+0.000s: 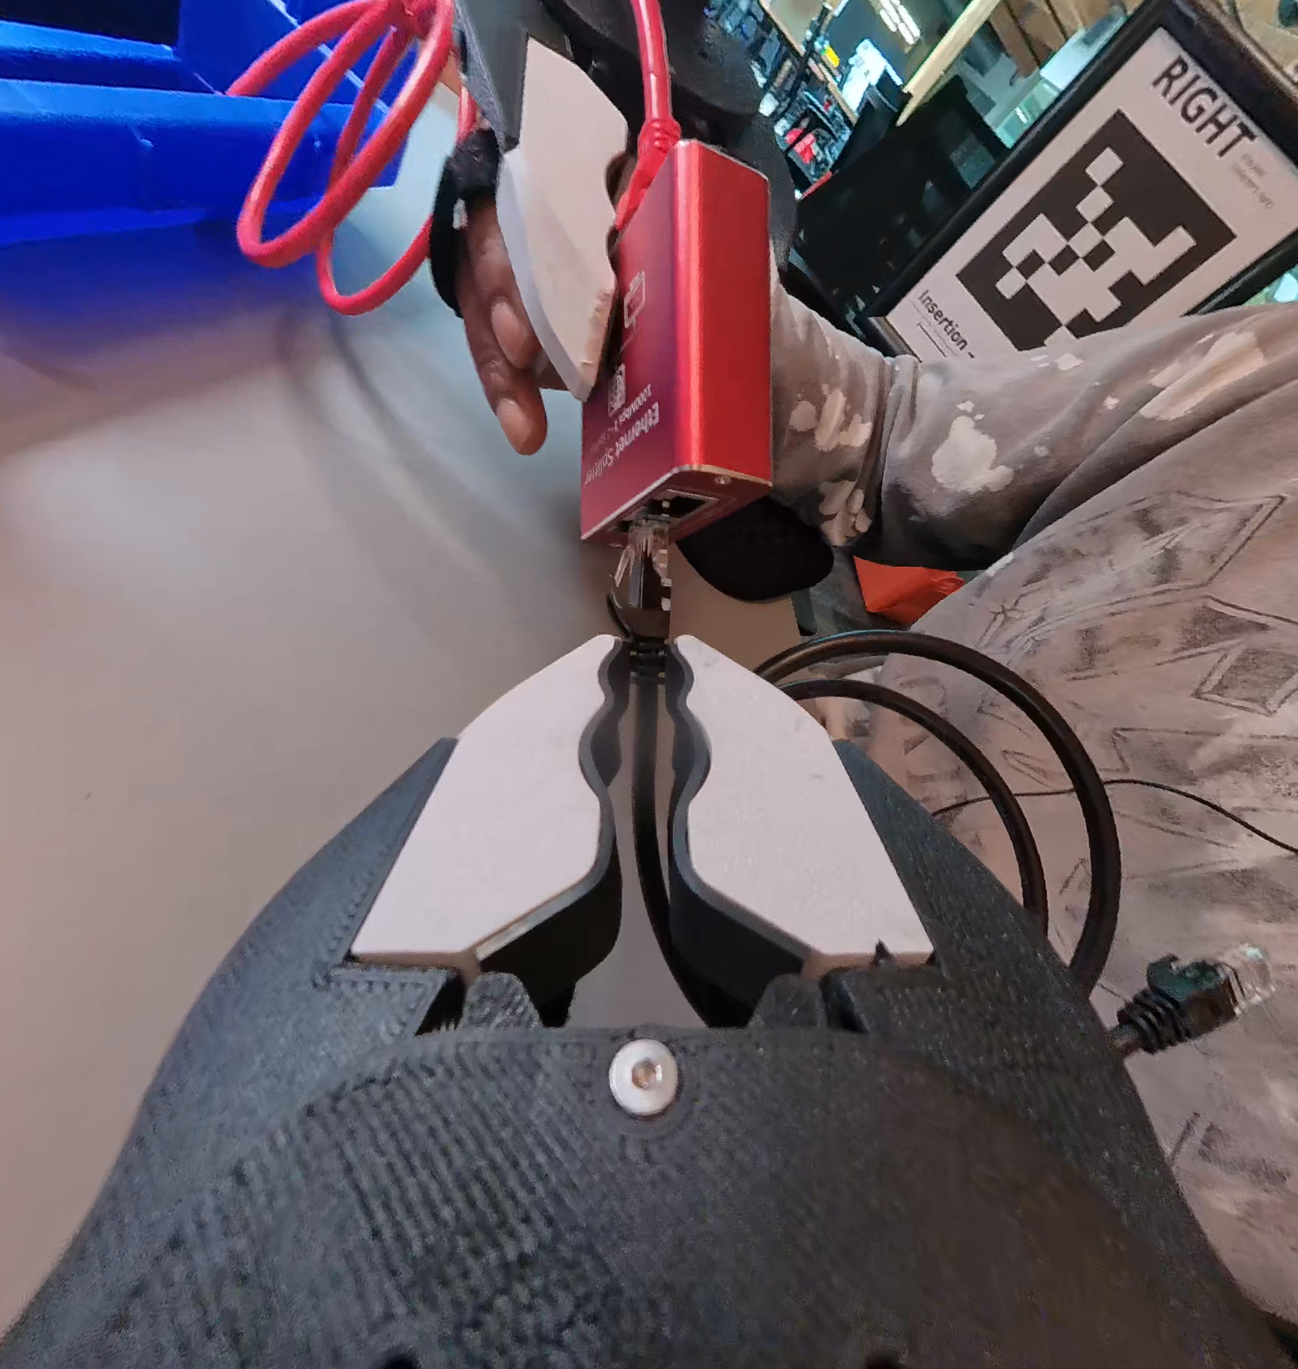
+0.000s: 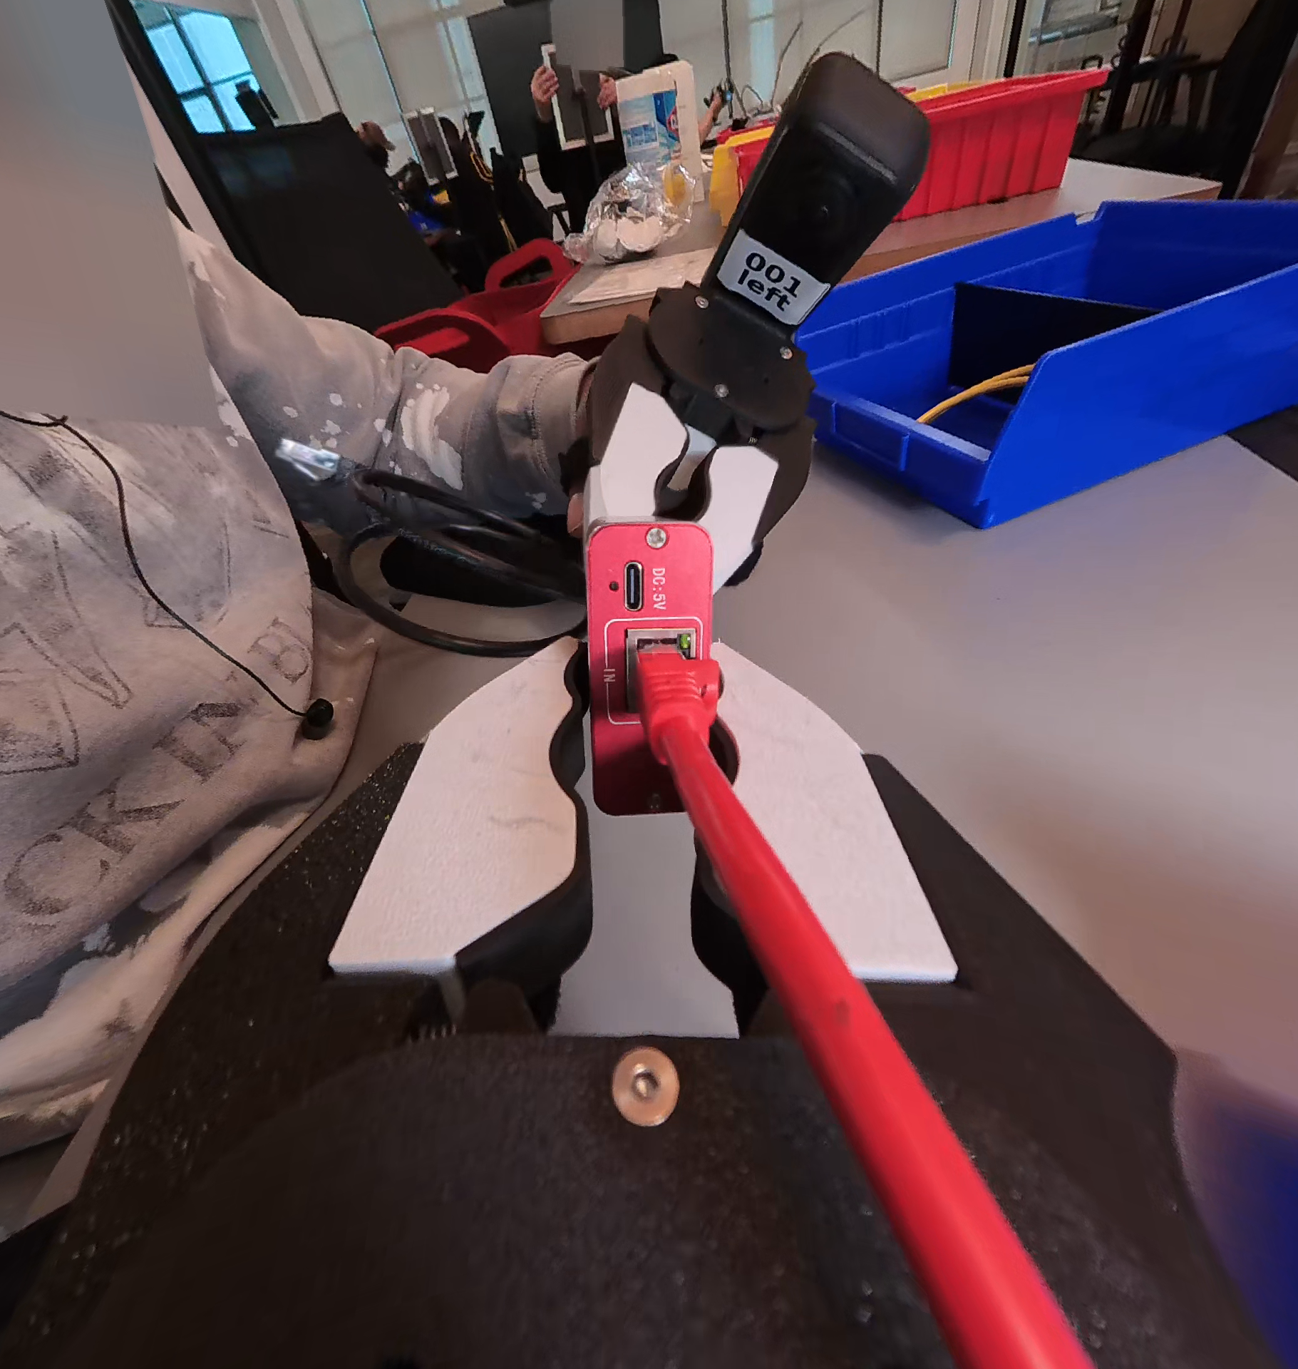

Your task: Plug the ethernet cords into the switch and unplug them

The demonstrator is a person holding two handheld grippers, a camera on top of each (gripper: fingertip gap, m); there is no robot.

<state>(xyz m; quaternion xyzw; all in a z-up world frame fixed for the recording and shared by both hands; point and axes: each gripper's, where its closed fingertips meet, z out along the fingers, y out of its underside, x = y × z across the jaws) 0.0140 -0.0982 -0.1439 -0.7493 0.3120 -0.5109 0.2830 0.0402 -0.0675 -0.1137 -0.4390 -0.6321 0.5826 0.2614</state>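
My left gripper point(image 1: 647, 643) is shut on a black ethernet cord point(image 1: 647, 770) just behind its clear plug point(image 1: 646, 570). The plug tip sits at a port on the near end of the red switch point(image 1: 694, 333); how deep it is in, I cannot tell. My right gripper point(image 2: 647, 659) is shut on the red switch point(image 2: 649, 585), held above the table. A red ethernet cord point(image 2: 764, 881) is plugged into the switch's near port in the right wrist view. In the left wrist view the red cord point(image 1: 657, 111) enters the far end. The left gripper point(image 2: 705, 474) faces me beyond the switch.
A blue bin point(image 2: 1120, 370) with a yellow cable stands on the grey table point(image 2: 1001, 667) at the right. The black cord's free plug point(image 1: 1208, 985) and loops point(image 1: 1001, 741) hang by the person's patterned sleeve point(image 1: 1075, 459). A framed marker sign point(image 1: 1105, 215) stands behind. Red bins point(image 2: 1001, 141) sit far back.
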